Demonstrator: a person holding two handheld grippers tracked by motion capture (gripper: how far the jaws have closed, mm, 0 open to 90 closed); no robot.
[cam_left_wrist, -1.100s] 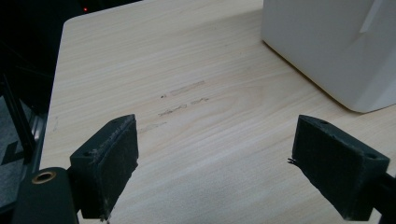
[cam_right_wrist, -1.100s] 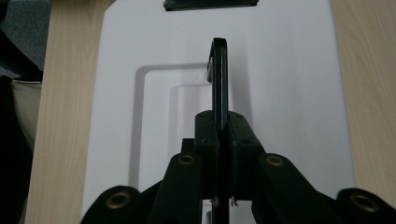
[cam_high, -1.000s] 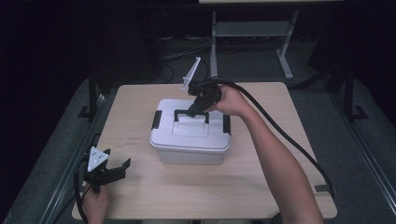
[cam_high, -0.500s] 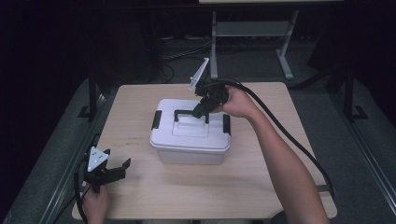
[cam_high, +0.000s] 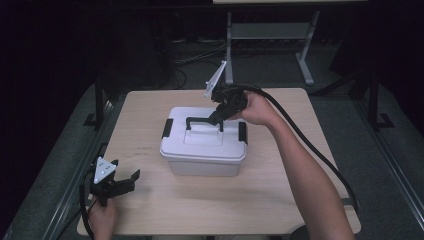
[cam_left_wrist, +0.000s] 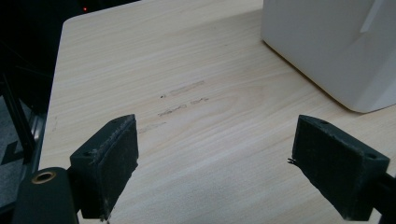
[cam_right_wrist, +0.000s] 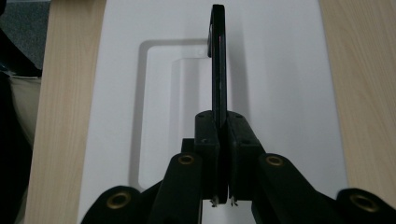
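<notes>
Centrally in the high view, white lidded box sits on the wooden table. Right gripper, just right of centre, has its pads clamped on the black lid handle, which stands raised off the lid; jaws have just been closing on it. Left gripper, lower left, rests on the table with jaws wide, nothing between, well apart from the box.

One white box sits on one tabletop, with one black handle, two black side latches, and two grippers.
</notes>
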